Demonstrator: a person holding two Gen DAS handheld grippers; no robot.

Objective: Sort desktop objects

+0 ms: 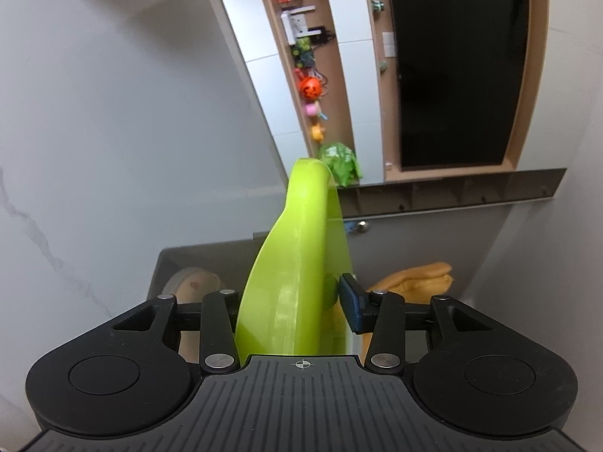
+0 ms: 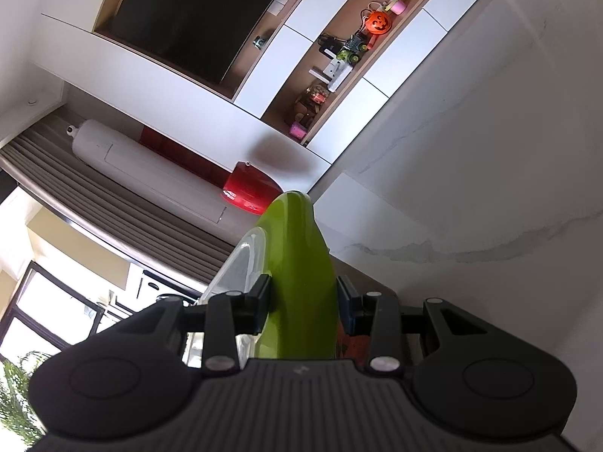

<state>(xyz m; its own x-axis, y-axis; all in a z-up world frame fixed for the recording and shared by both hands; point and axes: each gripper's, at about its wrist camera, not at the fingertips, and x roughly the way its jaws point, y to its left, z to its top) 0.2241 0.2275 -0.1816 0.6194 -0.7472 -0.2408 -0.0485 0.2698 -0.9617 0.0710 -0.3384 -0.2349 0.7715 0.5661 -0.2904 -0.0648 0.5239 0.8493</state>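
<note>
White marble wall fills most of the left wrist view, with a dark screen and a toy shelf behind. A lime green plate stands on edge between the left gripper jaws; right pad just beside it, left pad hidden, so grip cannot be told. Right gripper is clamped narrow on a green plate, also edge-on. Orange cloth lies in the grey bin beyond.

— What carries the things?
— A white marble-veined tabletop.
— And on it?
— A grey bin, seemingly resting there; its base is hidden.
</note>
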